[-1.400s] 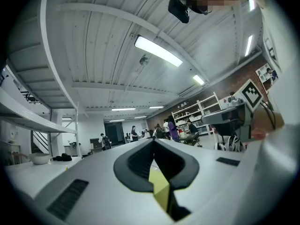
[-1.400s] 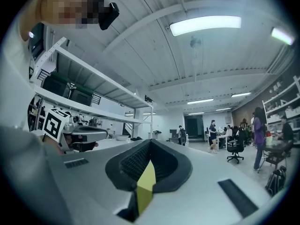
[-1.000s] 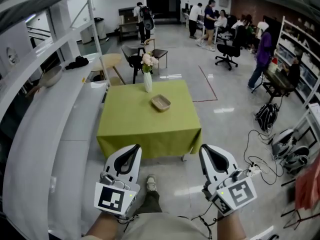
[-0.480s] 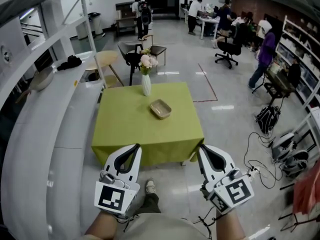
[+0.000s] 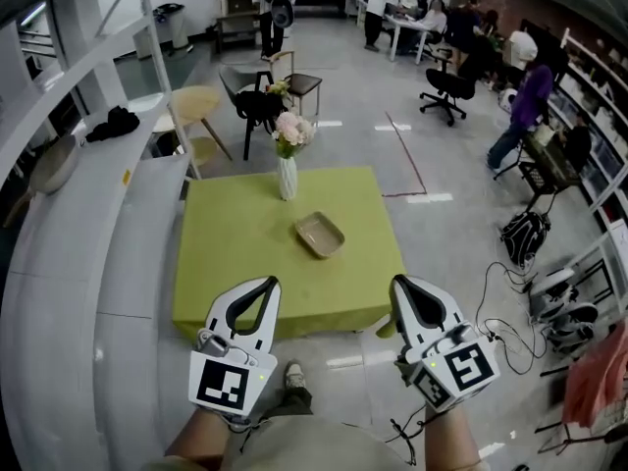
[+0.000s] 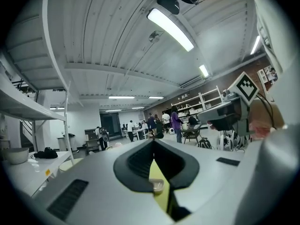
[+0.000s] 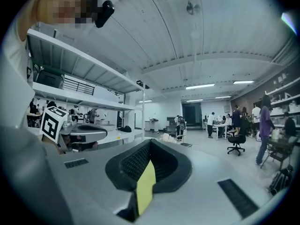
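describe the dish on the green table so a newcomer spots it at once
Find the square table draped in yellow-green cloth on the open grey floor. Near its middle lies a shallow tan dish with rounded corners. Its only neighbour there is a tall white vase of pink flowers; the dish is the low, flat one.

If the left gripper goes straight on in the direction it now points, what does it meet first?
The left gripper would most likely meet the green table: its own view shows the cloth and the tan dish between the jaws. Nothing stands before that, though depth is unclear.
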Action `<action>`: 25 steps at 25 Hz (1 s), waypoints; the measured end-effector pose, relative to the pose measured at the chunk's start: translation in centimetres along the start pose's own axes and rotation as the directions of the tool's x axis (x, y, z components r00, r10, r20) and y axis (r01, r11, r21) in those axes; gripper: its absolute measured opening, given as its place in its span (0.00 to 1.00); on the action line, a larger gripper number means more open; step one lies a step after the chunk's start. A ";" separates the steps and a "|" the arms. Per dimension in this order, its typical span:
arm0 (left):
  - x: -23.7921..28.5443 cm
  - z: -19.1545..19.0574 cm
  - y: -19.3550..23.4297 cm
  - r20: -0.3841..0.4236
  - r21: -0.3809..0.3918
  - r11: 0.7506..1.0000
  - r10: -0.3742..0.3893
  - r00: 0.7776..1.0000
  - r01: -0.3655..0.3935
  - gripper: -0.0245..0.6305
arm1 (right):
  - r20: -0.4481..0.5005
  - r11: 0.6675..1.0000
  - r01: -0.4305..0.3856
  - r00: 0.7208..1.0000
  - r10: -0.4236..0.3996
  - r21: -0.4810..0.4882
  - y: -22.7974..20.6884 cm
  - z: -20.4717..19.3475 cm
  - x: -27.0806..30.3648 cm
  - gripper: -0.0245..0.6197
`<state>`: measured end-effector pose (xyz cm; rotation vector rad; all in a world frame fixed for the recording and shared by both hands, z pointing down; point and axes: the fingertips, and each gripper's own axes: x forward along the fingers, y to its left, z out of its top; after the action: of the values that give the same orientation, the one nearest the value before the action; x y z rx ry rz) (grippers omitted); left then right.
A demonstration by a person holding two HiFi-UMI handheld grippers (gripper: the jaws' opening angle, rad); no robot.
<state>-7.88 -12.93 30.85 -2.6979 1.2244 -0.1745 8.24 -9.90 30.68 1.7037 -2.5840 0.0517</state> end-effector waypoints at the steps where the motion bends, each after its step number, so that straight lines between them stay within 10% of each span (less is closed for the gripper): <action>1: 1.1 -0.3 1.1 -0.005 -0.007 1.000 -0.002 1.000 0.002 0.05 | -0.007 1.000 0.007 1.000 -0.007 0.004 -0.7 0.0 1.4 0.05; 25: 13.7 -4.7 10.6 -0.054 -0.037 0.998 -0.046 0.997 0.044 0.05 | -0.099 0.999 0.026 0.995 -0.024 0.024 -7.5 -1.8 16.7 0.05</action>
<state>-7.55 -30.64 33.74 -2.7703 1.1932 -0.2369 8.63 -28.05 33.41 1.6961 -2.5020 0.1641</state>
